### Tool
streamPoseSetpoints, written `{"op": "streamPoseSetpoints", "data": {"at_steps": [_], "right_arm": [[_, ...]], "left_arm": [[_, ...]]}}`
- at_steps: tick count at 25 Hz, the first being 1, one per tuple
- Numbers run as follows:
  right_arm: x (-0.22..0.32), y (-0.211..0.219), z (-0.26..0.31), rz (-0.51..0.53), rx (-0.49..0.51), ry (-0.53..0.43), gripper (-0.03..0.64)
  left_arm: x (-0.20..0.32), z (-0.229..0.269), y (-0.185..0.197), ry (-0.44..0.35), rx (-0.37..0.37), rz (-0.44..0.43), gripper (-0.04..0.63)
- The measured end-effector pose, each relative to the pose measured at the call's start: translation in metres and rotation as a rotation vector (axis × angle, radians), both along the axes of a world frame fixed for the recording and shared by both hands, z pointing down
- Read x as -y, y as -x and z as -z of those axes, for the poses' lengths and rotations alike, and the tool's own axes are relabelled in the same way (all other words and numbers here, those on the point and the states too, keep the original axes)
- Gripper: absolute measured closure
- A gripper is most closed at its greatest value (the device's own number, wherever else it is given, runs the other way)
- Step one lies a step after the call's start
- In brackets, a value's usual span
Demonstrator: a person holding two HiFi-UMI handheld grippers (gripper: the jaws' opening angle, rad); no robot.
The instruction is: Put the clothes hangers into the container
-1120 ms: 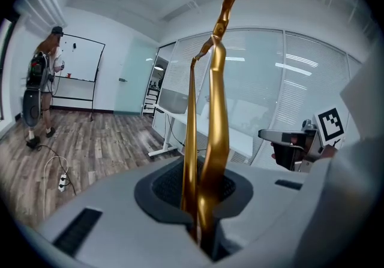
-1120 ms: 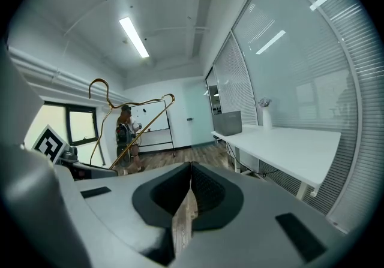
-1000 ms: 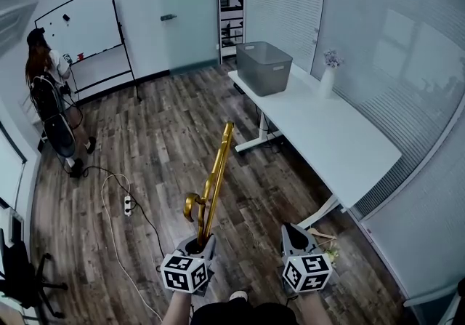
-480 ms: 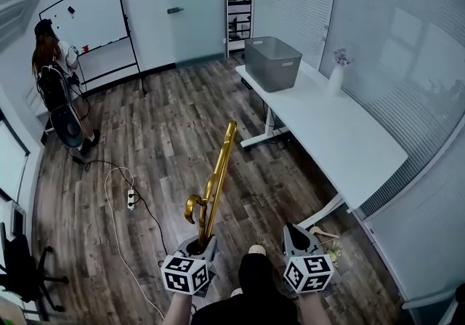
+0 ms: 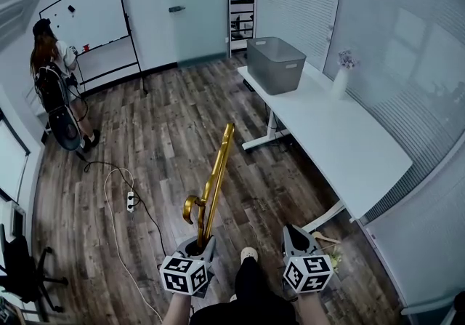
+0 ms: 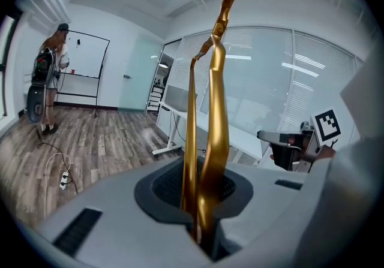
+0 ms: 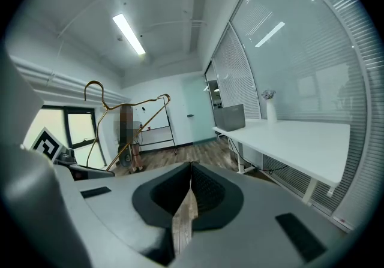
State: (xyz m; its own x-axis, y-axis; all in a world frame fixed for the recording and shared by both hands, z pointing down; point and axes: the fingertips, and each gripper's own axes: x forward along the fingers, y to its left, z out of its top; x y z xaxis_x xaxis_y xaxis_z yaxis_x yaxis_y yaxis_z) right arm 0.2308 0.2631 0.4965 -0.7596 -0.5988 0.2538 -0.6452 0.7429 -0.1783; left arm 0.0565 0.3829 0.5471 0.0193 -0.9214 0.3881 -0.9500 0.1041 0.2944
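Note:
A gold clothes hanger [image 5: 216,179] stands up out of my left gripper [image 5: 201,243], hook [image 5: 191,207] near the jaws and the far end pointing toward the table. The left jaws are shut on its lower part [image 6: 207,141]. My right gripper [image 5: 295,235] is level with it at the right, shut with nothing between the jaws [image 7: 191,168]. The grey container [image 5: 275,63] sits on the far end of the white table [image 5: 349,149], well ahead of both grippers. From the right gripper view the hanger [image 7: 101,107] shows at the left and the container [image 7: 229,117] far off.
A white vase [image 5: 340,82] stands on the table behind the container. A cable and power strip [image 5: 131,202] lie on the wood floor at the left. A person [image 5: 49,73] stands by a whiteboard [image 5: 86,24] at the far left. A small wooden object [image 5: 325,239] lies beside the table leg.
The view has crept forward: the table and container sit slightly lower and to the right in the head view. A foot shows between the grippers. Both grippers keep their grip state.

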Motion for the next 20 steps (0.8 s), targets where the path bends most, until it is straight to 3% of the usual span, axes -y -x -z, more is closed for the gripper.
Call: {"op": "streamPoseSetpoints", "data": {"at_steps": [20], "right_arm": [[0.19, 0.08, 0.007, 0.025, -0.005, -0.004, 0.591]], "left_arm": [[0.188, 0.013, 0.071, -0.004, 0.009, 0.001, 0.545]]}}
